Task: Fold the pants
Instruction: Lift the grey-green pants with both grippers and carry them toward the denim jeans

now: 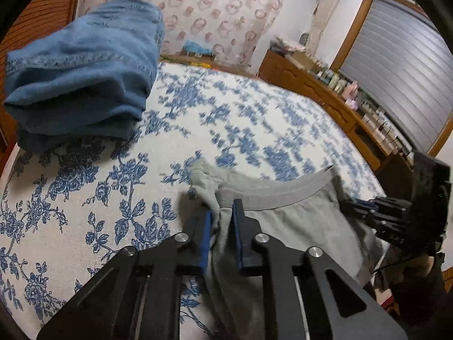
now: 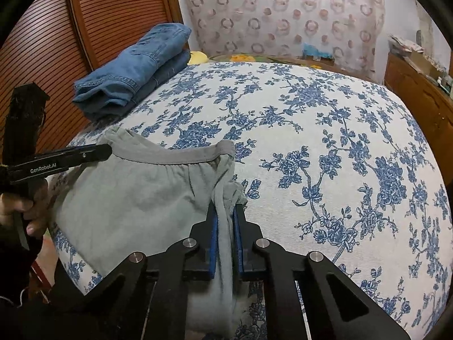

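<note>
Right wrist view: both grippers, right gripper (image 2: 225, 221) and left gripper (image 2: 109, 148), pinch only thin bunches of the grey pants (image 2: 141, 192) at the waistband, so cloth may slip free during folding

pants (image 2: 136, 192) legs: cut off below | dresser items (image 1: 365, 107): blurred

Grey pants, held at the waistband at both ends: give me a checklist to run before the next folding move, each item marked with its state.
1. Left gripper shut on the grey elastic-waist pants at one waistband end: ok.
2. Right gripper shut on the other end: ok.
3. Waistband stretched taut between grippers: not ok, it sags in a curve.
4. Fabric at the right gripper flat: not ok, bunched into a twisted strand.
5. Legs hanging free past the bed edge: cannot tell, hidden.
6. Blue-floral bedspread ahead free; folded blue denim jeans lie well aside: ok.
</note>
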Available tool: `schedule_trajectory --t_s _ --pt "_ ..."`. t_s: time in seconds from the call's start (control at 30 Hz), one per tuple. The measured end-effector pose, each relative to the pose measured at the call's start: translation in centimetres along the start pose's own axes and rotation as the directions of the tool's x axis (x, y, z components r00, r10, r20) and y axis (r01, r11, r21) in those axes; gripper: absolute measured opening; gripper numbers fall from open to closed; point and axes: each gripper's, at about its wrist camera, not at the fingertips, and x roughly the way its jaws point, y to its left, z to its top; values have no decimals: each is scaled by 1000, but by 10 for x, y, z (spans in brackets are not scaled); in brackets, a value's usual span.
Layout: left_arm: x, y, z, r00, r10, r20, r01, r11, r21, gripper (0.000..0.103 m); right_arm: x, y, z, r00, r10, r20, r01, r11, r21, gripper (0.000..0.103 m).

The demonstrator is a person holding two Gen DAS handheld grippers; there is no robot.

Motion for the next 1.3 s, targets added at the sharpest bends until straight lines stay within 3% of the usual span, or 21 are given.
schedule_trajectory --t_s 0.3,0.57,0.83,1.3 --pt "-41 -26 3 992 -2 128 -6 998 68 11 -30 7 2 996 6 93 -4 1000 -19 8" --pt "-75 -48 19 970 -14 242 -15 993 119 11 -60 13 14 983 -4 183 15 998 -57 8" --pt "-86 -57 33 955 -6 296 -39 989 145 11 -74 14 33 971 2 239 25 994 -109 8" --pt "-86 -41 65 940 21 342 -64 991 115 11 -51 13 80 968 30 247 17 983 -185 8"
